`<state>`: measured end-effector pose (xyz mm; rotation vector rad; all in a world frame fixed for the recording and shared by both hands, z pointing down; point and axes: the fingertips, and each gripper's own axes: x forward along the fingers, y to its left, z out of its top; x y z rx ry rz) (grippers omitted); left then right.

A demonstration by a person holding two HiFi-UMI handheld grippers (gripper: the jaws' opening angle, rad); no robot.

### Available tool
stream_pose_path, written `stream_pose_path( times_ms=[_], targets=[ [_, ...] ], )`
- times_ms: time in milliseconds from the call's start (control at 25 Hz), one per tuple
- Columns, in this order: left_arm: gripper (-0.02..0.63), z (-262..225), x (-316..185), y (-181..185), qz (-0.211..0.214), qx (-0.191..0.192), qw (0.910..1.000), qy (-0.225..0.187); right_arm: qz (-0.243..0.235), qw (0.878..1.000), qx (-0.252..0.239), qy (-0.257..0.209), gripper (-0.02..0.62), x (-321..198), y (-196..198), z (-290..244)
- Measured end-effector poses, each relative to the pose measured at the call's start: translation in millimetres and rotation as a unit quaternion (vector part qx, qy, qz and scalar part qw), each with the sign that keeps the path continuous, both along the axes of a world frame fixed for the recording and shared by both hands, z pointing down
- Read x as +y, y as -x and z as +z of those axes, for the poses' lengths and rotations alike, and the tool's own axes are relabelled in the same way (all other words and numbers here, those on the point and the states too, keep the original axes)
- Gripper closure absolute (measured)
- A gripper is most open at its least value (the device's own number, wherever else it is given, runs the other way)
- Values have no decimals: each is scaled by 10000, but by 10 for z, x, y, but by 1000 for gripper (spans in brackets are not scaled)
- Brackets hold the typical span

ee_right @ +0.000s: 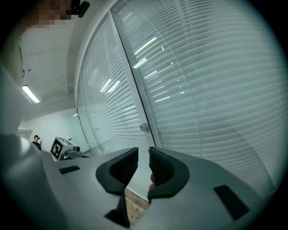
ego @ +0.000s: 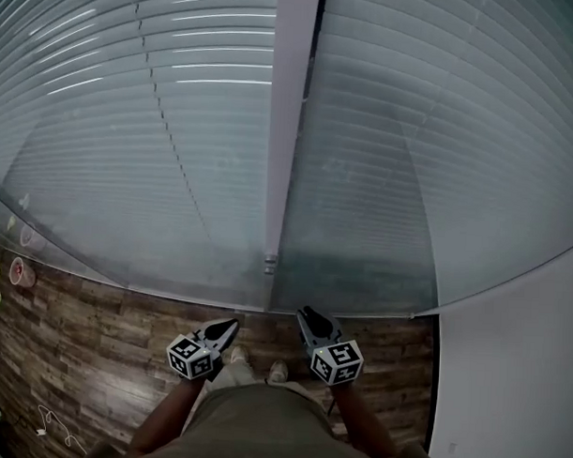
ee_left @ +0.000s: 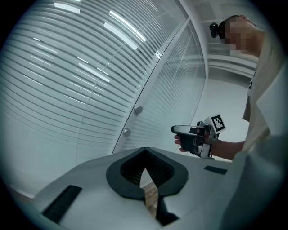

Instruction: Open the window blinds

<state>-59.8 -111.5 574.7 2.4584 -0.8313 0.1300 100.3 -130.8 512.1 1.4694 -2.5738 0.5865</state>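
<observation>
White slatted blinds (ego: 177, 126) hang closed behind glass panels on both sides of a white upright frame post (ego: 288, 129). Two small round knobs (ego: 270, 263) sit low on the post; they show as knobs (ee_left: 137, 109) in the left gripper view and one knob (ee_right: 144, 127) in the right gripper view. My left gripper (ego: 225, 330) is held low in front of the left panel, its tips together with nothing in them (ee_left: 145, 152). My right gripper (ego: 309, 317) points at the post's foot, its pads a narrow gap apart and empty (ee_right: 143, 155). Neither touches the blinds.
A wood-plank floor (ego: 86, 329) runs under the glass. Cups and small items (ego: 20, 270) lie by the glass at the left, a white cable (ego: 55, 422) nearer. A white wall (ego: 516, 372) closes the right side. My shoes (ego: 277, 370) stand just short of the glass.
</observation>
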Motion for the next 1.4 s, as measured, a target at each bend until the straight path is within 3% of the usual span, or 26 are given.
stream_pose_path(
  times_ms=[320, 480, 720, 840, 1040, 1400],
  targets=[
    [594, 41, -150, 112, 409, -10, 9991, -117, 122, 9991, 160, 370, 526, -113, 241, 244],
    [594, 177, -558, 237, 713, -127, 9970, -285, 1, 9970, 390, 668, 526, -517, 514, 504],
    [594, 311, -988, 279, 551, -199, 9976, -382, -234, 9915, 1025, 762, 526, -873, 546, 685],
    [594, 343, -1231, 255, 457, -196, 9974, -525, -339, 9912, 1040, 741, 526, -1147, 547, 738],
    [594, 345, -886, 270, 818, -361, 9949, -457, -223, 9885, 1168, 933, 526, -908, 705, 742],
    [594, 310, -1070, 107, 698, -301, 9966, -329, -388, 9867, 1190, 1033, 526, -948, 745, 749]
  ],
)
